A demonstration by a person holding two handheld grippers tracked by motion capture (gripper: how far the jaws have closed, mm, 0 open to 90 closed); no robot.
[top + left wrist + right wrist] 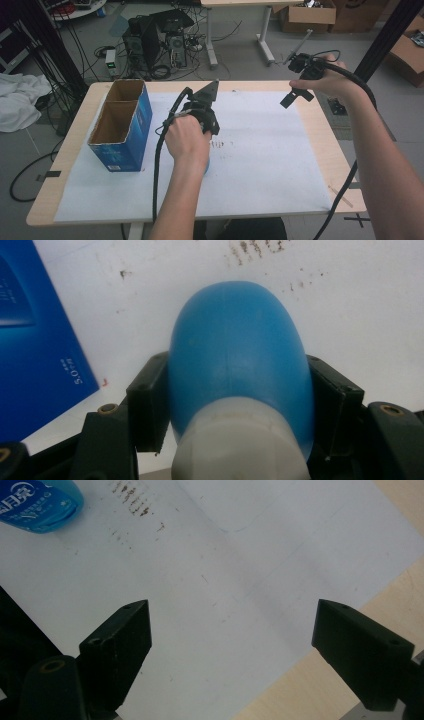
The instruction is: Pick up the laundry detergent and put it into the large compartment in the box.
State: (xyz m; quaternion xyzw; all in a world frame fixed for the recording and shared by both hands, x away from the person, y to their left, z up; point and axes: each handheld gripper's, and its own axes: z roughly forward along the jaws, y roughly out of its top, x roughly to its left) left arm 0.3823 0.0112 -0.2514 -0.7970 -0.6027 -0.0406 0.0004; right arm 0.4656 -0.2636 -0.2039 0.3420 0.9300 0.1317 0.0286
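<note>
Bottle (240, 365) | blue, smooth rounded plastic; prob light, slippery | left gripper (235, 405) clamps widest body; right gripper (232, 635) jaws apart, nothing held

Dim, cool, even light; soft shadows; close views slightly blurred.

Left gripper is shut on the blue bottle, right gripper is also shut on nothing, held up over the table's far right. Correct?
Not quite. The right gripper is open: the right gripper view shows its jaws wide apart with nothing between them. The rest holds: the left gripper is shut on the blue bottle, and the right one is raised over the table's far right.
</note>
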